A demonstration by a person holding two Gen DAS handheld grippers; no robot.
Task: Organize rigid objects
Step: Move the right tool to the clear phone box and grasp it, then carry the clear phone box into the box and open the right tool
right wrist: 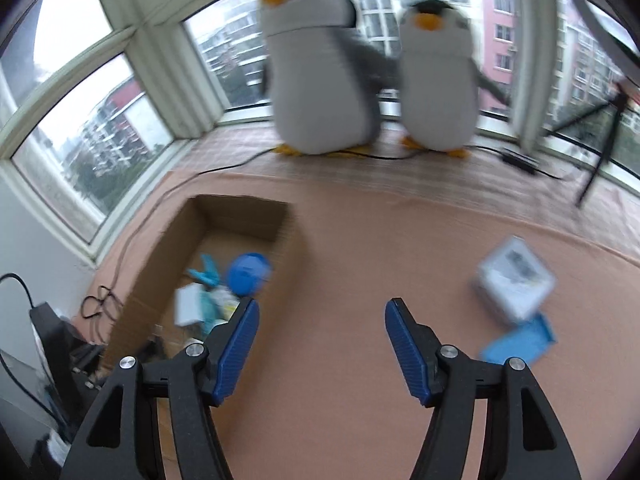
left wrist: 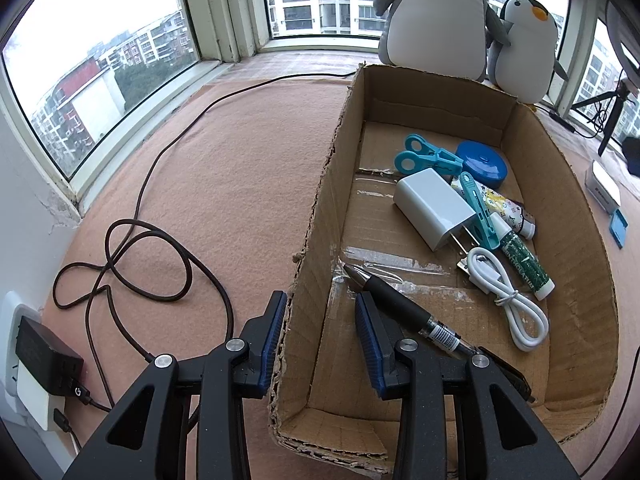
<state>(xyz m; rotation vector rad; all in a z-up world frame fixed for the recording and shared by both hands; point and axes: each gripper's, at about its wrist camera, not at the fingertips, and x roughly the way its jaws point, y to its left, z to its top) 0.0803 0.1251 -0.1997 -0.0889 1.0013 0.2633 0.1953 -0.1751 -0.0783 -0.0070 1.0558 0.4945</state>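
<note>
Pink cloth [right wrist: 360,264] still bears a white box [right wrist: 514,282] beside the cardboard box [left wrist: 576,240], so the empty, spread right gripper [right wrist: 322,308] should straddle it squarely, while the left gripper [left wrist: 320,300], released, straddles the wall.

"MENTHOLATUM" (partly legible) on green tube [left wrist: 524,266]

The left wrist view looks forward and down from close range, straddling the left wall of the cardboard box [left wrist: 316,208], which fills the centre and right of the frame. The right wrist view sits higher and farther back, blurred, with the same cardboard box [right wrist: 160,256] at lower left. Both views share the box, the two plush penguins [left wrist: 436,16] [right wrist: 320,64] and the window.
</note>
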